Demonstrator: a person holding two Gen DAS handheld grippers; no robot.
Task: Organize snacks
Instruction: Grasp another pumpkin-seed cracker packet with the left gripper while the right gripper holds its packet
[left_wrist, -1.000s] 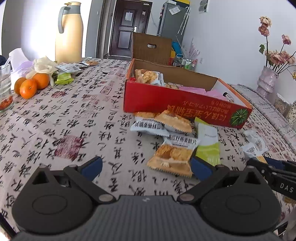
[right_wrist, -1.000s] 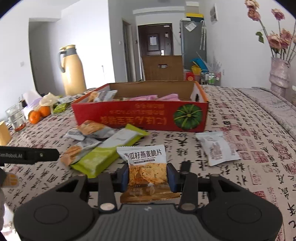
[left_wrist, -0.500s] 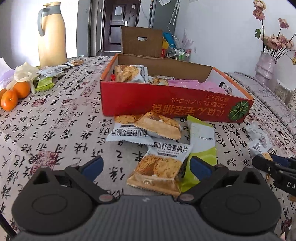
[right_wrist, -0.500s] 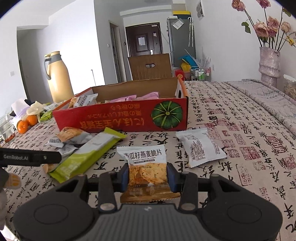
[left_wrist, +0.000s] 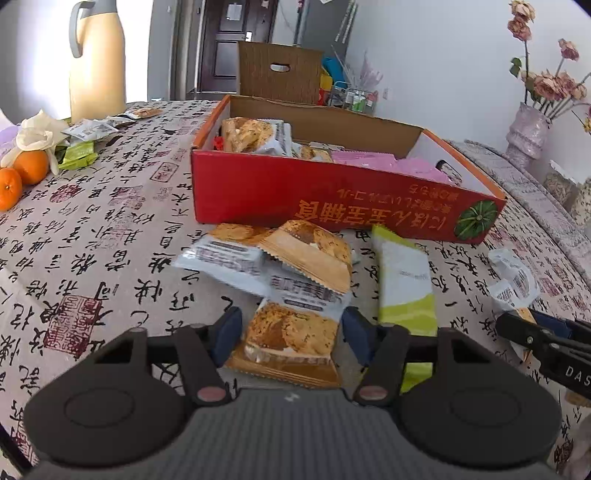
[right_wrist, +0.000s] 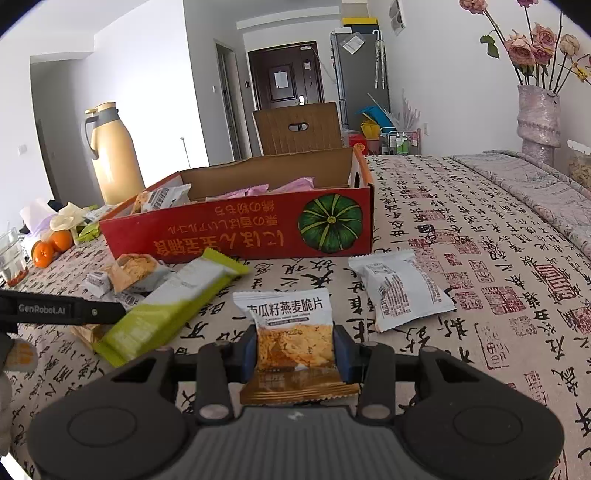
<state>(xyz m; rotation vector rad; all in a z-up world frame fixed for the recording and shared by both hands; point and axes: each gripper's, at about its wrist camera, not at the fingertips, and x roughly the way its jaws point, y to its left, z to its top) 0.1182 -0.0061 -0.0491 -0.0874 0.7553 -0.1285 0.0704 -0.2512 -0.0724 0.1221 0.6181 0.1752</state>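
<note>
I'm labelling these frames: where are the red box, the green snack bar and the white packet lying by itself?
Red box (right_wrist: 236, 236), right wrist view, printed front wall.
Green snack bar (right_wrist: 166, 314), right wrist view, wrapper's middle.
White packet (right_wrist: 399, 291), right wrist view, centre of its printed face.

Glossy foil snack packet (right_wrist: 293, 341), matt cardboard box (left_wrist: 314, 195), printed cloth tablecloth (left_wrist: 92, 240), matt plastic fingers (left_wrist: 227, 334)

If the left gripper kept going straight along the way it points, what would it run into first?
Probably the overlapping crisp packets just beyond the packet that the left gripper already straddles; behind them stands the red box. Depth is unclear.
</note>
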